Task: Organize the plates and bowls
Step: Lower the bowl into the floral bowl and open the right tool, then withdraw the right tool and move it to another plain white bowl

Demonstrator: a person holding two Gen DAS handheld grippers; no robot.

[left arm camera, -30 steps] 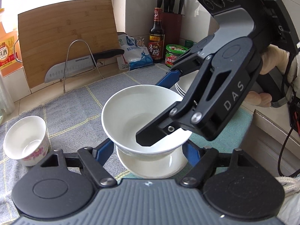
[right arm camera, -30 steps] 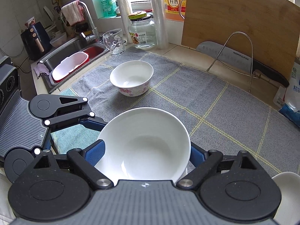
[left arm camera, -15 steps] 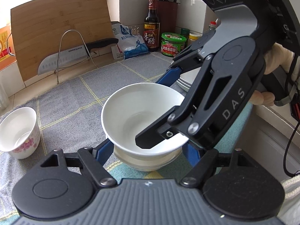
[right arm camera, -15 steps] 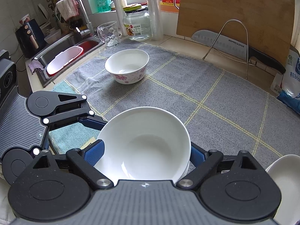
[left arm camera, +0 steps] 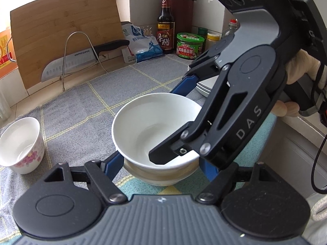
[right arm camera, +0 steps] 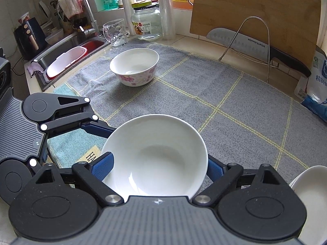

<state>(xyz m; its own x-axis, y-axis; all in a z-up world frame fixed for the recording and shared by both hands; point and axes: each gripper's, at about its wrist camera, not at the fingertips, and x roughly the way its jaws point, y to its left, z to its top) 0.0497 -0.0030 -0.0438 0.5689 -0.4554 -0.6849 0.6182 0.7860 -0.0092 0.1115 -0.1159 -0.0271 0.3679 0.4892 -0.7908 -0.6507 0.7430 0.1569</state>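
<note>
A plain white bowl (left arm camera: pixel 151 122) sits nested in a second bowl (left arm camera: pixel 161 176) on the mat; it also shows in the right wrist view (right arm camera: pixel 155 157). My right gripper (right arm camera: pixel 159 165) is shut on the upper bowl's sides, and its body (left arm camera: pixel 235 110) reaches over the bowl. My left gripper (left arm camera: pixel 161 165) has its blue fingers (left arm camera: pixel 113 166) on either side of the lower bowl; whether they touch it is unclear. A floral bowl (right arm camera: pixel 134 66) stands apart on the mat, seen also at the left (left arm camera: pixel 20 145). White plates (left arm camera: pixel 204 83) are stacked on the right.
A cutting board (right arm camera: pixel 255 12) and a knife (right arm camera: pixel 245 43) on a wire rack stand at the back. A sink (right arm camera: pixel 67 49), a glass cup (right arm camera: pixel 115 32) and a jar (right arm camera: pixel 146 22) are at the far left. Sauce bottles and jars (left arm camera: pixel 190 46) line the back right corner.
The upper bowl has come down into the lower bowl, which was visible well below it a second ago. Both grippers have shifted slightly; the view has tilted.
</note>
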